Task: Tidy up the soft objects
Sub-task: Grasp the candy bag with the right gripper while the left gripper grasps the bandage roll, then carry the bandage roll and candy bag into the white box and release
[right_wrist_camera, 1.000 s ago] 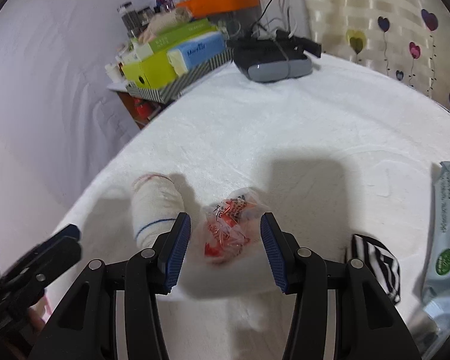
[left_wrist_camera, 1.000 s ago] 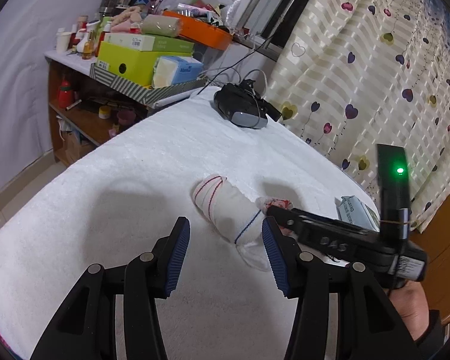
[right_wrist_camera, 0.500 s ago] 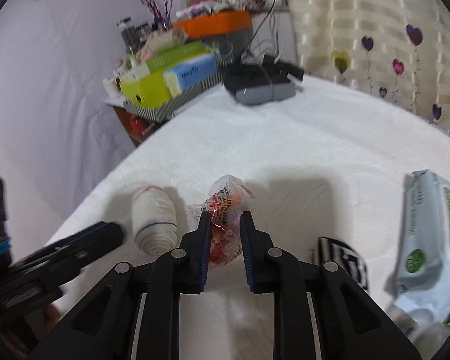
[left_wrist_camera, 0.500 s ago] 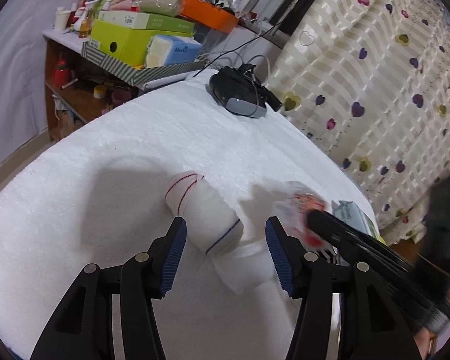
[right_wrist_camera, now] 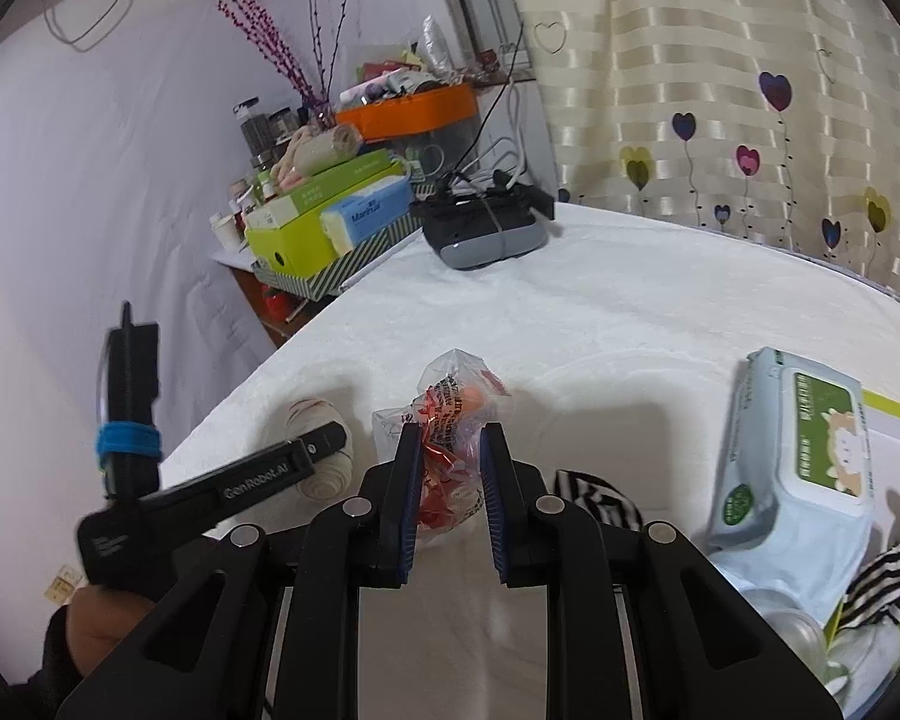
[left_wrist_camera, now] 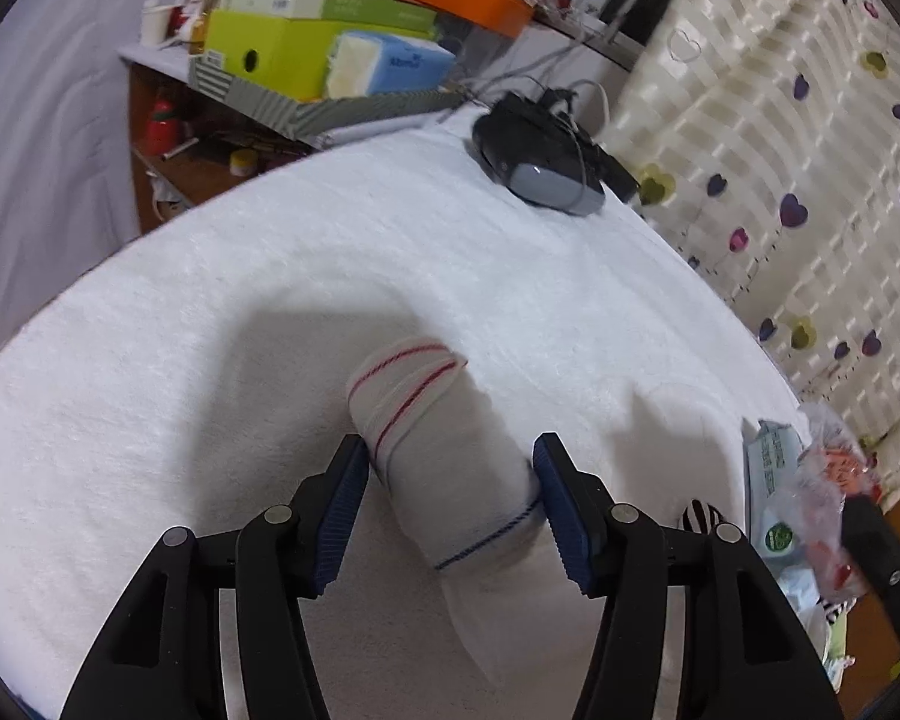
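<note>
A rolled white sock (left_wrist_camera: 426,414) with red and blue stripes lies on the white towel-covered surface (left_wrist_camera: 270,276). My left gripper (left_wrist_camera: 450,456) straddles the roll, its jaws opening, one blue pad close on each side and neither squeezing it. In the right wrist view the same sock (right_wrist_camera: 324,468) shows behind the left gripper's finger (right_wrist_camera: 306,450). My right gripper (right_wrist_camera: 451,433) is shut on a crinkly clear bag (right_wrist_camera: 456,396) with orange and red contents, held above the surface. That bag (left_wrist_camera: 828,480) appears at the right edge of the left wrist view.
A pale blue wet-wipes pack (right_wrist_camera: 792,450) lies at the right, with black-and-white striped cloth (right_wrist_camera: 594,498) beside it. A dark headset (left_wrist_camera: 540,168) with cables sits at the far edge. A cluttered shelf with a green box (left_wrist_camera: 270,48) stands beyond; a heart-print curtain (left_wrist_camera: 780,120) hangs on the right.
My left gripper came forward and down until its widening jaws straddled the sock. My right gripper shut on the clear bag and lifted it off the surface.
</note>
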A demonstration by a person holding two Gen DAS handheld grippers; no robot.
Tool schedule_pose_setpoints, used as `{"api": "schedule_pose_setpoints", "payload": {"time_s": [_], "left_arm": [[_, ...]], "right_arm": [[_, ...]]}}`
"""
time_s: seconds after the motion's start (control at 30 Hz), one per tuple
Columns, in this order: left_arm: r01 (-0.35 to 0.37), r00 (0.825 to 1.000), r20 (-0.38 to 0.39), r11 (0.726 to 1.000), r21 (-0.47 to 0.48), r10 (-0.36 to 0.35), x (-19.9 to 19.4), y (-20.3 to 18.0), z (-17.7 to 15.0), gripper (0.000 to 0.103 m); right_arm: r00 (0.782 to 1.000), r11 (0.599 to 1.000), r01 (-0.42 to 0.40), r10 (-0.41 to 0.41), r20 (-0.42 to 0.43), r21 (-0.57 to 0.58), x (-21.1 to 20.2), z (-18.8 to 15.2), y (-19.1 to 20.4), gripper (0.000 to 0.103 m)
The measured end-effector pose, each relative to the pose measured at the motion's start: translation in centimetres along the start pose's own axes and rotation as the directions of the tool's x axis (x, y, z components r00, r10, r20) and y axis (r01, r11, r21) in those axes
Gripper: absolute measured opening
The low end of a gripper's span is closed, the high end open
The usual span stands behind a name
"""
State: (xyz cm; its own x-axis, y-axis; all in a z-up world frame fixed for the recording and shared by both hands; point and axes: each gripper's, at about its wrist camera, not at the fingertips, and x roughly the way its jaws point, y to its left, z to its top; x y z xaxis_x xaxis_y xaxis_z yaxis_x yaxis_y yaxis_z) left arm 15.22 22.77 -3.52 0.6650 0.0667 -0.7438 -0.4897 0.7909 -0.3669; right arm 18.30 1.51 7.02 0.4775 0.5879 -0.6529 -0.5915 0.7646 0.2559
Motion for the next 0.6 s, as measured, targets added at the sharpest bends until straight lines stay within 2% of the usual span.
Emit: {"api": "schedule_pose_setpoints", "payload": {"time_s": [0.13, 0.27, 0.6], "left_arm": [[-0.002, 1.000, 0.007, 0.999, 0.052, 0.001, -0.2, -0.8, -0.6, 0.048], [0.015, 0.999, 0.041, 0.996, 0.083, -0.019, -1.6, -1.3, -0.9, 0.047], [0.111, 0.981, 0.137, 0.974, 0.197, -0.140, -9.0, -3.7, -3.4, 0.046]], "right_arm": [[1.000, 1.000, 0.001, -0.001, 0.005, 0.011, -0.6, -0.3, -0.7, 0.020], [1.000, 1.000, -0.001, 0.001, 0.024, 0.015, -1.8, -0.6, -1.1, 0.020], [0.995, 1.000, 0.020, -0.022, 0.097, 0.021, -6.4, -1.7, -1.9, 0.020]]}}
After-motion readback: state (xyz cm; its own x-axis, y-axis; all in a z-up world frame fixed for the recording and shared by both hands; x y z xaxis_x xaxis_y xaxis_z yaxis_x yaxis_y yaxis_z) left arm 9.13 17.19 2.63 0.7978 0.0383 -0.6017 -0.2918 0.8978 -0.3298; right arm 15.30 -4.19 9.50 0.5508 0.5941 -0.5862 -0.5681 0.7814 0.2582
